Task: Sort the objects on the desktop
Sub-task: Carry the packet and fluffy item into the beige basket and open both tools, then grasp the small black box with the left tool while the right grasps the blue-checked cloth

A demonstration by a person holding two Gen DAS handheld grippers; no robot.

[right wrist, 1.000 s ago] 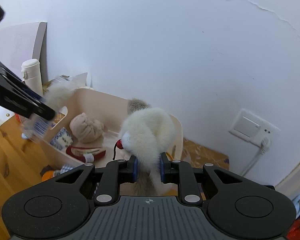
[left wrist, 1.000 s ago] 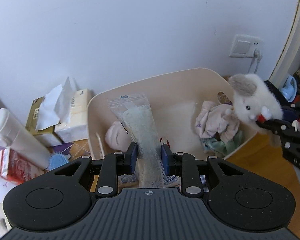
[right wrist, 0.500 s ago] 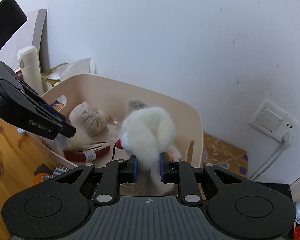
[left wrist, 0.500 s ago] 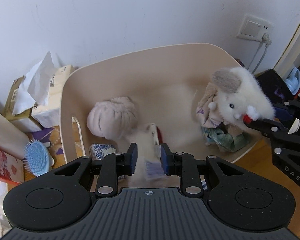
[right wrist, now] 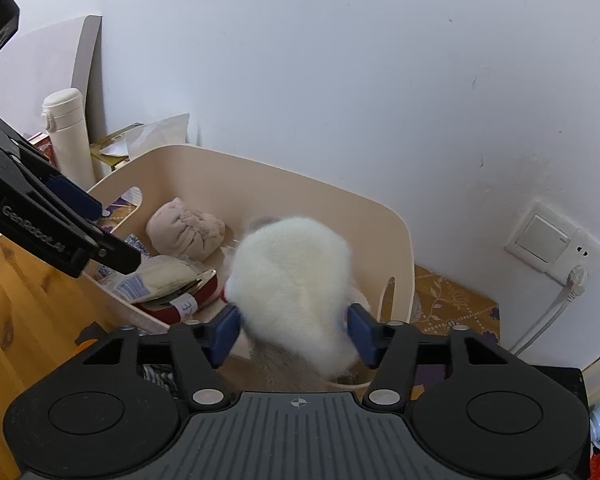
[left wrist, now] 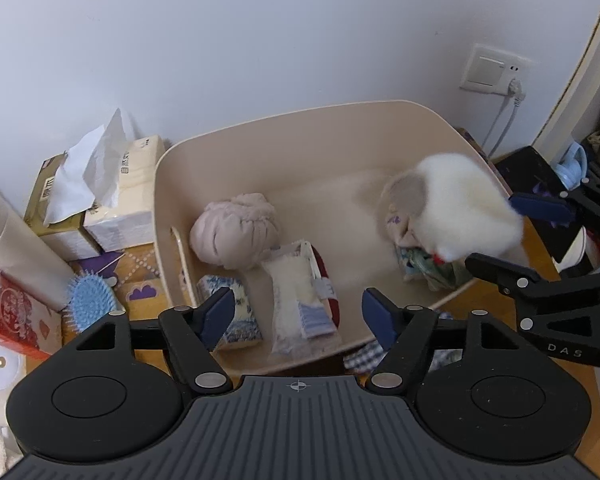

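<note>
A beige bin (left wrist: 300,128) stands against the wall; it also shows in the right wrist view (right wrist: 308,188). My left gripper (left wrist: 298,314) is open and empty above its near rim. Below it the clear plastic packet (left wrist: 296,300) lies in the bin on a red item. My right gripper (right wrist: 294,334) is open over the bin's right end. The white plush mouse (right wrist: 296,280) is blurred between its spread fingers; it shows in the left wrist view (left wrist: 464,208) over crumpled cloth (left wrist: 424,264). A pink cloth bundle (left wrist: 236,232) and a blue patterned pack (left wrist: 232,312) lie in the bin.
Tissue packs (left wrist: 108,200), a blue hairbrush (left wrist: 88,304), a red box (left wrist: 8,312) and a white bottle (right wrist: 68,132) stand left of the bin. A wall socket with a plugged cable (left wrist: 496,72) is at the right. Wooden tabletop (right wrist: 16,308) lies in front.
My left gripper opened and the plastic packet dropped into the bin. My right gripper opened and the plush mouse is falling from it. Both grippers moved over the bin.
</note>
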